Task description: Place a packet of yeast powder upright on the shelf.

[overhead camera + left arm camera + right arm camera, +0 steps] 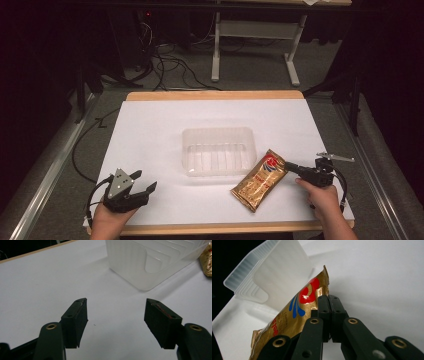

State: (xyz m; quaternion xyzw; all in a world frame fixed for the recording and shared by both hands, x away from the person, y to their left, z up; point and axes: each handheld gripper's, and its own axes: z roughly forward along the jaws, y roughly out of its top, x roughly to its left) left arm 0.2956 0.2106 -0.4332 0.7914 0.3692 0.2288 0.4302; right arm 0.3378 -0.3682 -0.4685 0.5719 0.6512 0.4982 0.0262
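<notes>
Right gripper (295,168) pinches my gold pouch (260,180) by its desk-right edge, tray (218,150) just beyond; left gripper (142,181) idles, spread.

left gripper (142,182) agape, right gripper (289,166) closed.

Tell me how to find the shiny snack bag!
Look at the white table and find the see-through plastic tub in its middle. Just right of the tub's near corner lies the gold packet, its edge pinched in the right gripper. It is the one shiny gold thing, with red and blue marks.
</notes>
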